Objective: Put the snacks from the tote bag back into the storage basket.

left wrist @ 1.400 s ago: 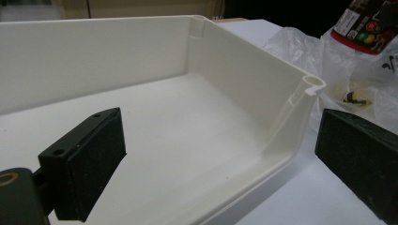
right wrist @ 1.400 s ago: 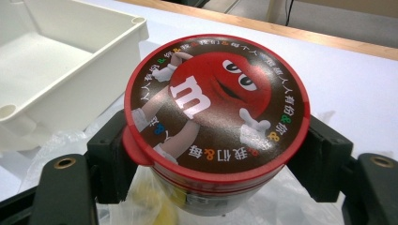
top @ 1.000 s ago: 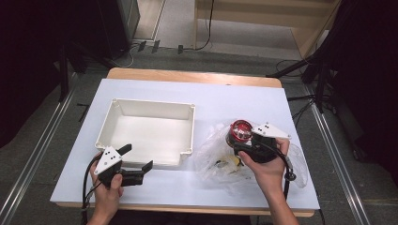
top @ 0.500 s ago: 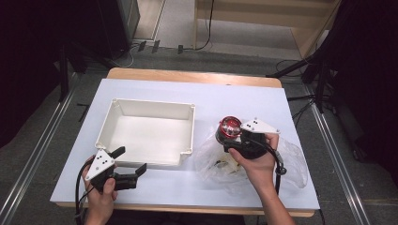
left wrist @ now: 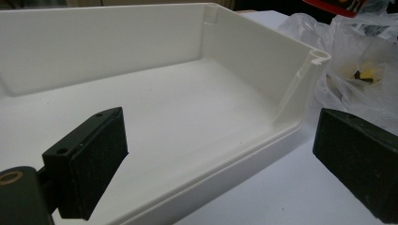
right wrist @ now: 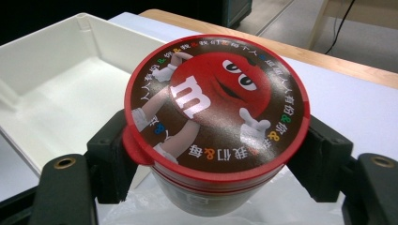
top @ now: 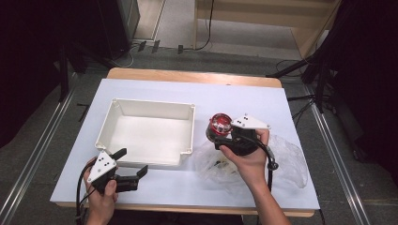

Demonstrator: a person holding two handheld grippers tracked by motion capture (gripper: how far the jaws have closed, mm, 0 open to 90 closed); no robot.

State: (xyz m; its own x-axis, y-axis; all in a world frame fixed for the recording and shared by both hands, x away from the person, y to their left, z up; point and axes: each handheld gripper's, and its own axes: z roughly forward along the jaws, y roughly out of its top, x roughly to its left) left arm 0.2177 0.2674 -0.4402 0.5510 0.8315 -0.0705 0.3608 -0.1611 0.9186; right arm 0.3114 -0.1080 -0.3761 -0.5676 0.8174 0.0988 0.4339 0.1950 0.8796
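1 tub (right wrist: 216,126) with a red lid sits clamped in the right gripper (top: 220,136): in the right gripper view the 2 black jaws stand wide and press on opposite sides of its body just under the lid's rim, and the lid, printed with a red candy character ringed by small lettering, faces up. In the high view the tub (top: 219,125) is held above the table (top: 281,108), over the gap between the white tray (top: 152,104) and the crumpled clear plastic bag (top: 288,157) — just to the right of the tray's right wall and at the bag's left edge. The hand holding that gripper lies over the bag's middle. The tray (left wrist: 263,61) is open-topped and bare inside, its near side lower than the other walls. The left gripper (top: 130,171) rests low at the tray's front-left corner, near the table's front edge; in the left gripper view its 2 jaws stand far apart with nothing between them, looking across the low front lip (left wrist: 225,168) into the tray's floor, and the bag (left wrist: 356,70) shows beyond the tray's far corner with something yellow and dark inside it. Open tabletop runs behind the tray and the tub to the wooden back edge (top: 195,76), and a narrower strip runs left of the tray; the front right is taken up by the bag and the forearm.
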